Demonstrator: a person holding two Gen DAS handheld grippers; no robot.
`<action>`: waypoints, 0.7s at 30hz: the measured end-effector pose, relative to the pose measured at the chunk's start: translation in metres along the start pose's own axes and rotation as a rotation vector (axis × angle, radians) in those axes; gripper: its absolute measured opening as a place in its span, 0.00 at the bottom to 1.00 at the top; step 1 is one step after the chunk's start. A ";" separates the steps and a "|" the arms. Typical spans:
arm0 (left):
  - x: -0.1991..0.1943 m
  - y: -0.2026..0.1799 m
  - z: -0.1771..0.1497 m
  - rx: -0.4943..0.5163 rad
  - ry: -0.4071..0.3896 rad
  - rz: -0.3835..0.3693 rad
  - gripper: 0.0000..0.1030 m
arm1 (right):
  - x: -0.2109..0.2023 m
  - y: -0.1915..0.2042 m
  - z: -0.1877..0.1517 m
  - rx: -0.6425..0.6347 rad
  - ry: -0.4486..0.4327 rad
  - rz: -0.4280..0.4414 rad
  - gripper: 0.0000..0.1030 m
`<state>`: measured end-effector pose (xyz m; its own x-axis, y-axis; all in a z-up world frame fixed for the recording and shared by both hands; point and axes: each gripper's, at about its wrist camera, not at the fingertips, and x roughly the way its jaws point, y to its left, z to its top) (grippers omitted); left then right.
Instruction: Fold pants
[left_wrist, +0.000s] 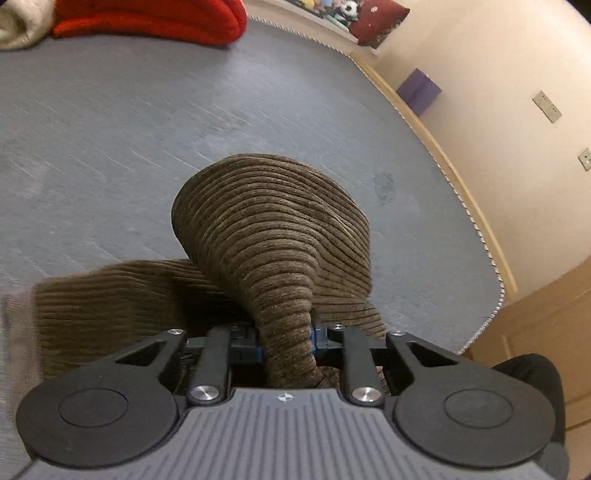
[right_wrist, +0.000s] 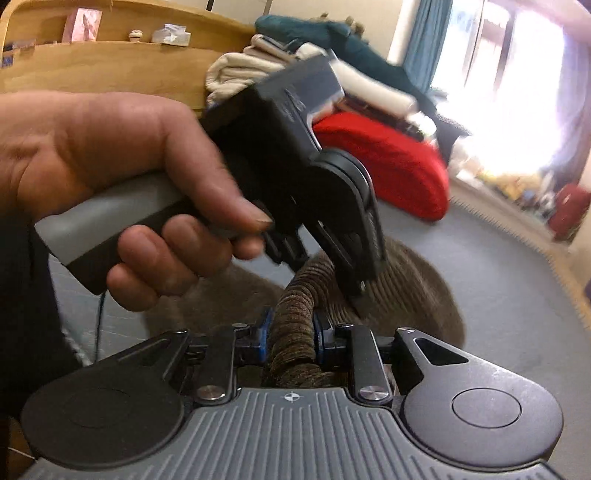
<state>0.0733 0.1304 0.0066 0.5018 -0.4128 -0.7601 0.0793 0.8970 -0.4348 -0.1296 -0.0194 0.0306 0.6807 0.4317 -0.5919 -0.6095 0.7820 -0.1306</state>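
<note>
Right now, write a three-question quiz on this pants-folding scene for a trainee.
1. True or false: the left hand-held gripper is shut on the brown corduroy pants.
2. What does the right hand-held gripper hold? A) red blanket B) pants C) nothing
3. Fill in: the pants lie on a ____ mattress.

Key: 1 true; 2 B; 3 grey.

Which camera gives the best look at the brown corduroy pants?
The left wrist view: the corduroy pants fill its centre, sharp and unobstructed. In the right wrist view they are blurred and partly hidden behind the left gripper.
</note>
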 end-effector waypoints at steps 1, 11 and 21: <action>-0.006 0.008 0.000 -0.004 -0.016 0.018 0.21 | -0.004 -0.003 0.002 0.031 -0.014 0.046 0.28; -0.055 0.107 -0.009 -0.187 -0.088 0.395 0.59 | -0.016 -0.073 -0.015 0.268 -0.028 0.172 0.66; -0.058 0.136 -0.028 -0.324 -0.064 0.353 0.80 | 0.054 -0.157 -0.072 0.639 0.189 0.072 0.67</action>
<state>0.0305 0.2723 -0.0219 0.5027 -0.0722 -0.8614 -0.3731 0.8808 -0.2916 -0.0264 -0.1517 -0.0383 0.5291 0.4522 -0.7180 -0.2507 0.8917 0.3768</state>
